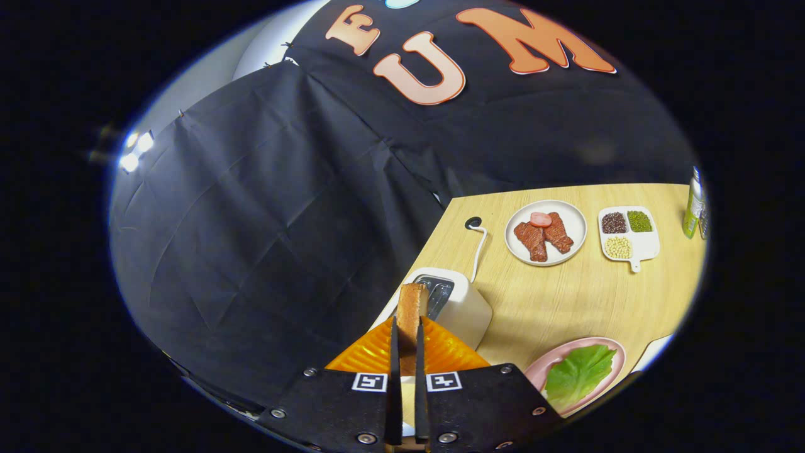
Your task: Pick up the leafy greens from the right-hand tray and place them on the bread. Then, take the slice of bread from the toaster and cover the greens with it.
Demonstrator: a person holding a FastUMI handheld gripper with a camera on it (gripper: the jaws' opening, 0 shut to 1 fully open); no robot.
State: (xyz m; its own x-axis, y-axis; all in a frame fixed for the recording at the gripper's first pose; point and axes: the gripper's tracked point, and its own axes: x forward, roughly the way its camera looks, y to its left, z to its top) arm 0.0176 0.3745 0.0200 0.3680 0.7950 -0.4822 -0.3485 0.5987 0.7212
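Gripper (406, 352) with both fingers pinching a toasted bread slice (412, 311), held edge-on above the white toaster (462, 308) on the wooden table (566, 302). The leafy green (578, 372) lies on a pink plate (542, 368), right of the fingers. Beyond: a white plate (575, 242) with meat pieces (544, 236) and a divided dish (648, 245) of beans.

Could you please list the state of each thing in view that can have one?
gripper: shut on the bread slice, lifted clear of the toaster.
bread slice: held on edge between the fingers.
toaster: upright on the table, slots showing no bread.
leafy green: lying on the pink plate.
white plate: holding meat pieces.
divided tray: three compartments filled.
bottle: upright.
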